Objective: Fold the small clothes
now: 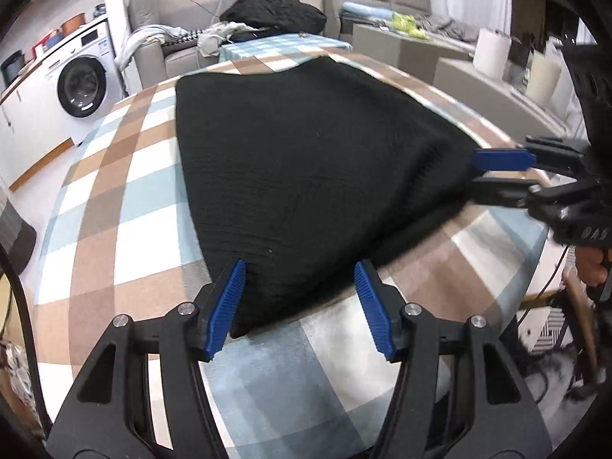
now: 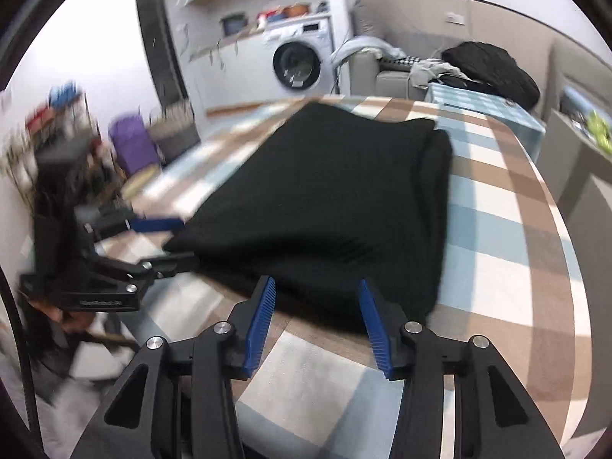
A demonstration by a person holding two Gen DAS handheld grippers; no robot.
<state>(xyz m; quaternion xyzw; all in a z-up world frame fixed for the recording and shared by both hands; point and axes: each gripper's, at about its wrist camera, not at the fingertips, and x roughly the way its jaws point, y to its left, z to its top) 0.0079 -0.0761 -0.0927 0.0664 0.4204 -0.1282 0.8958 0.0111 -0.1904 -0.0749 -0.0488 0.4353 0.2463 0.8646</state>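
Here the left hand-held gripper [image 1: 300, 279] stands with its jaws apart, one blue pad on each side of the near corner of the black garment [image 1: 306, 160]; the pads do not press the cloth, and whether they graze it cannot be told. The right hand-held gripper [image 2: 316, 298] is likewise parted, its blue pads straddling the near edge of the black garment [image 2: 344, 199] with a clear gap to either side. Seen from the left wrist view, the right hand-held gripper [image 1: 476, 172] comes in at the garment's right corner, jaws a little apart with the cloth tip at their mouth; a firm pinch is not evident. The garment lies folded and mostly flat on the counter [image 1: 126, 229], which wears a checked cloth of brown, pale blue and white. Beyond the garment's far edge stand a washing machine [image 1: 82, 84] and a sofa [image 1: 160, 42] heaped with dark and pale clothes. No container near the garment holds anything legible.
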